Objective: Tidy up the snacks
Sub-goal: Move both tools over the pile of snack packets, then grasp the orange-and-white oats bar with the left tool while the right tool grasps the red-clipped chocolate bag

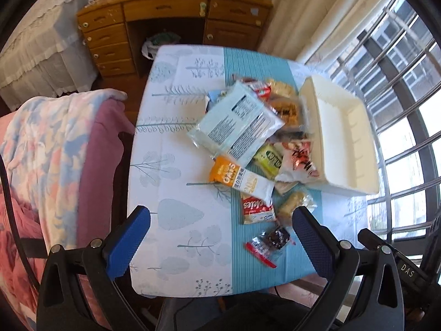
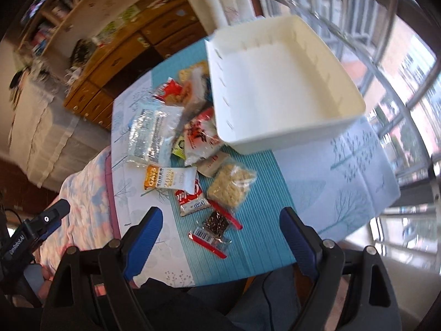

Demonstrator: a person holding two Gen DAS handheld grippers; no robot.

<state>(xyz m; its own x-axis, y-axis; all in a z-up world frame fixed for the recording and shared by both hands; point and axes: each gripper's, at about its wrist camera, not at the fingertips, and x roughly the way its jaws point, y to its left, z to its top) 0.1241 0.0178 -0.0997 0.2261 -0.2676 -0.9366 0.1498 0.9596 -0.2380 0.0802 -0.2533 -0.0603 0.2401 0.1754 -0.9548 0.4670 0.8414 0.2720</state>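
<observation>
A heap of snack packets [image 1: 248,127] lies on the table beside an empty white bin [image 1: 341,135]. A large pale blue packet [image 1: 237,121] tops the heap; an orange and white oat bar [image 1: 239,178], a red cookie packet [image 1: 256,209] and a dark bar with red ends [image 1: 271,241] lie nearer me. My left gripper [image 1: 222,220] hangs open above the table's near end, nothing between its fingers. The right wrist view shows the white bin [image 2: 278,82], the oat bar [image 2: 171,179], a rice cracker pack [image 2: 231,187] and the dark bar [image 2: 215,229]. My right gripper [image 2: 220,220] is open over the dark bar, apart from it.
The tablecloth [image 1: 176,165] is white with leaf prints and a teal stripe. A chair draped with a floral blanket [image 1: 55,151] stands at the left. A wooden desk with drawers [image 1: 171,22] is beyond the table, barred windows [image 1: 399,110] at the right.
</observation>
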